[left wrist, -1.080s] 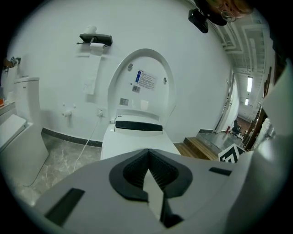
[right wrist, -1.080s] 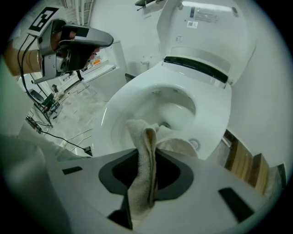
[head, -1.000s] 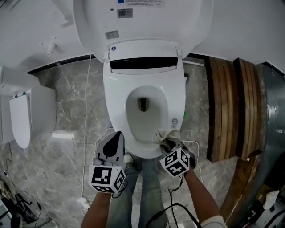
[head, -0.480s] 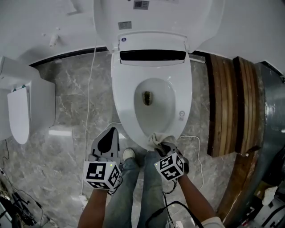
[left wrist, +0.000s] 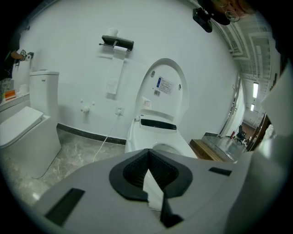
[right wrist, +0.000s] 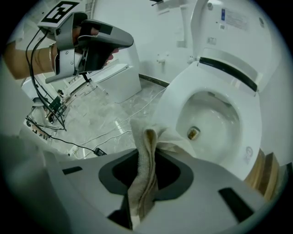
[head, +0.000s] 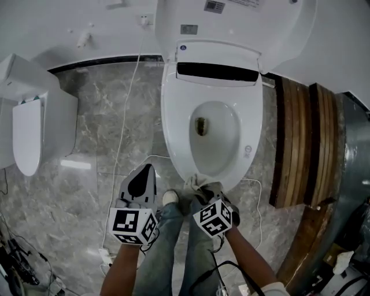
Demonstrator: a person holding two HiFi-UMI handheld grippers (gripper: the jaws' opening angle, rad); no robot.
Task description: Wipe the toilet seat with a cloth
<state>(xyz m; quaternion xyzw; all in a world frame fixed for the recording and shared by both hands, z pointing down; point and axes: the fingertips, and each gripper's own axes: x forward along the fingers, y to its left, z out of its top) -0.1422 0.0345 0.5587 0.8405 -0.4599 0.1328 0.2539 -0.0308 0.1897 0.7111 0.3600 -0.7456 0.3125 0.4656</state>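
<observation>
The white toilet seat [head: 173, 127] is down and its lid [head: 231, 17] is raised. A beige cloth [head: 195, 182] lies on the seat's front rim, a little left of its middle. My right gripper [head: 203, 189] is shut on it. In the right gripper view the cloth [right wrist: 145, 169] hangs folded between the jaws, above the seat [right wrist: 181, 93] and the bowl. My left gripper [head: 148, 169] hovers over the floor left of the toilet, shut and empty. Its own view shows the pads [left wrist: 137, 170] closed together, with the toilet [left wrist: 158, 132] ahead.
A second white toilet [head: 29, 133] stands at the far left. Dark wooden boards [head: 295, 144] lie right of the toilet. A white cable [head: 124, 133] runs over the marble floor, and black wires [right wrist: 50, 109] lie at the lower left. The person's legs [head: 173, 254] stand at the toilet's front.
The right gripper has slid the cloth leftward along the front rim, from the right front to left of the middle. The left gripper stays shut at the same side.
</observation>
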